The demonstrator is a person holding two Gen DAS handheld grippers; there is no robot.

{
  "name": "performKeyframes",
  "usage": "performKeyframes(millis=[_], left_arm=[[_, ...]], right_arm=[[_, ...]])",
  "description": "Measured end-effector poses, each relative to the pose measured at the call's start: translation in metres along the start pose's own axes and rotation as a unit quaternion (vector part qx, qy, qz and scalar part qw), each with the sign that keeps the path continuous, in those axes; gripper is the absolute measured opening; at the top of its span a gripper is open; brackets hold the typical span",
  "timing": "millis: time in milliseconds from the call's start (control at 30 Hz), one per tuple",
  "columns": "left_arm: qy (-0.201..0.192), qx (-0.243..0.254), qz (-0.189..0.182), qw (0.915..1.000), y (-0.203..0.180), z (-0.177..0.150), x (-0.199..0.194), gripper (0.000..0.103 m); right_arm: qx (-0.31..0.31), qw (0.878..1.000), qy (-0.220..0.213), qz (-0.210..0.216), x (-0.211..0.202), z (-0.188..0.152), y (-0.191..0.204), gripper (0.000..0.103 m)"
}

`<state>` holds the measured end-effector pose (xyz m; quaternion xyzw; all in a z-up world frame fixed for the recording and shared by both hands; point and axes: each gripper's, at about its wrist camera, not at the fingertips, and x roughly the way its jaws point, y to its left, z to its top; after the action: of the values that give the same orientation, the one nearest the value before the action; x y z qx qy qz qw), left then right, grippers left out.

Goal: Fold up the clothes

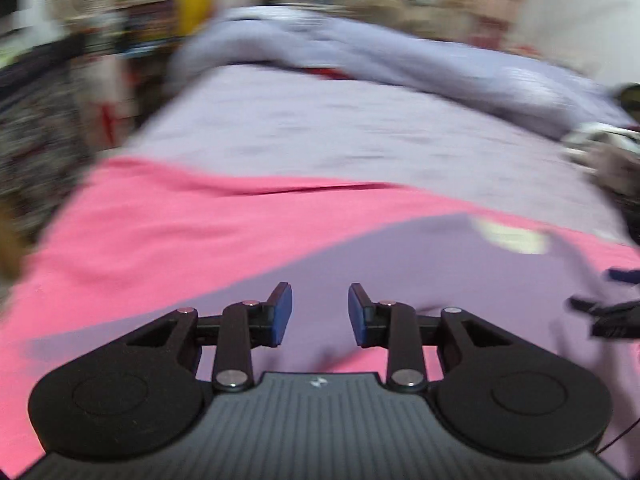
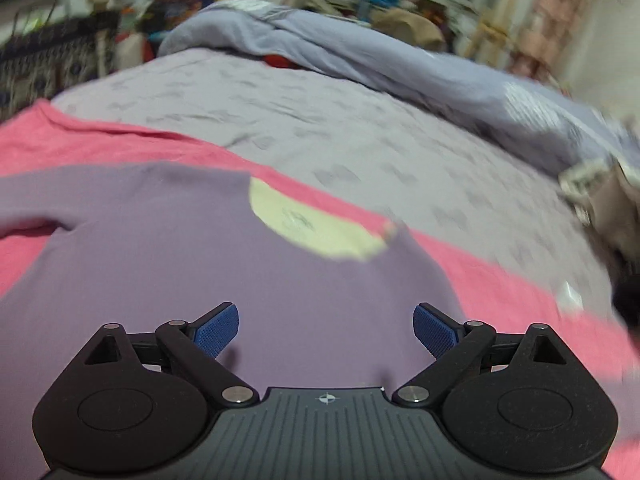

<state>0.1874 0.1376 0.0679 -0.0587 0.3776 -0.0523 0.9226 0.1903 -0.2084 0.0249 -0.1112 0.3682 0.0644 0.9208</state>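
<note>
Hovering over the bed, we held both grippers with jaws spread and empty: the left gripper (image 1: 320, 314) and the right gripper (image 2: 326, 332), the right spread wider. One purple shirt (image 2: 224, 248) lay flat across the lower middle of the right view, its pale neck lining (image 2: 308, 228) toward the centre, resting on one pink cloth (image 2: 500, 280) over the grey bedsheet (image 2: 360, 132). We judged a clean fold needed each gripper pinching a single layer at an outer edge, both lifting evenly. One rumpled blue quilt (image 2: 380, 56) lay along the top.
</note>
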Motion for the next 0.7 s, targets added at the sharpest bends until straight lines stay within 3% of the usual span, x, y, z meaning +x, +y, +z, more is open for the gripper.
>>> performKeyframes(millis=[67, 133, 200, 233, 267, 300, 333, 367, 433, 533, 600, 667, 700], left_arm=[[-0.002, 0.023, -0.062, 0.9978, -0.036, 0.006, 0.024, 0.038], [0.006, 0.050, -0.087, 0.9950, -0.068, 0.009, 0.054, 0.044], [0.044, 0.104, -0.018, 0.9934, -0.094, 0.004, 0.091, 0.045], [0.070, 0.129, 0.038, 0.9884, -0.097, -0.002, 0.111, 0.045], [0.062, 0.134, 0.046, 0.9880, -0.093, -0.007, 0.113, 0.049], [0.054, 0.138, 0.053, 0.9875, -0.089, -0.013, 0.115, 0.051], [0.061, 0.129, 0.063, 0.9877, -0.084, -0.012, 0.113, 0.056], [0.064, 0.124, 0.073, 0.9875, -0.081, -0.011, 0.110, 0.059], [0.059, 0.111, 0.126, 0.9840, -0.076, -0.002, 0.104, 0.066], [0.045, 0.099, 0.202, 0.9734, -0.074, 0.012, 0.092, 0.058], [0.012, 0.109, 0.191, 0.9755, -0.089, 0.022, 0.081, 0.058], [-0.015, 0.139, 0.135, 0.9810, -0.122, 0.032, 0.080, 0.060], [-0.022, 0.160, 0.103, 0.9815, -0.143, 0.036, 0.081, 0.060]], right_arm=[[0.043, 0.999, 0.010, 0.026, -0.013, -0.013, -0.021, 0.096], [0.067, 0.996, 0.026, 0.043, -0.008, -0.022, -0.038, 0.096], [0.067, 0.996, 0.046, 0.025, 0.005, -0.026, -0.052, 0.093], [0.060, 0.996, 0.060, -0.035, 0.014, -0.029, -0.063, 0.092], [0.053, 0.991, 0.074, -0.094, 0.023, -0.031, -0.074, 0.092], [0.048, 0.984, 0.088, -0.151, 0.031, -0.034, -0.085, 0.101], [0.066, 0.977, 0.102, -0.177, 0.035, -0.039, -0.106, 0.102], [0.098, 0.978, 0.092, -0.160, 0.029, -0.043, -0.124, 0.102], [0.124, 0.972, 0.079, -0.184, 0.013, -0.047, -0.145, 0.102], [0.148, 0.969, 0.039, -0.192, -0.023, -0.054, -0.176, 0.102], [0.199, 0.955, 0.026, -0.216, -0.038, -0.063, -0.209, 0.102], [0.238, 0.936, 0.024, -0.257, -0.043, -0.074, -0.246, 0.101], [0.250, 0.928, 0.024, -0.276, -0.043, -0.079, -0.265, 0.095]])
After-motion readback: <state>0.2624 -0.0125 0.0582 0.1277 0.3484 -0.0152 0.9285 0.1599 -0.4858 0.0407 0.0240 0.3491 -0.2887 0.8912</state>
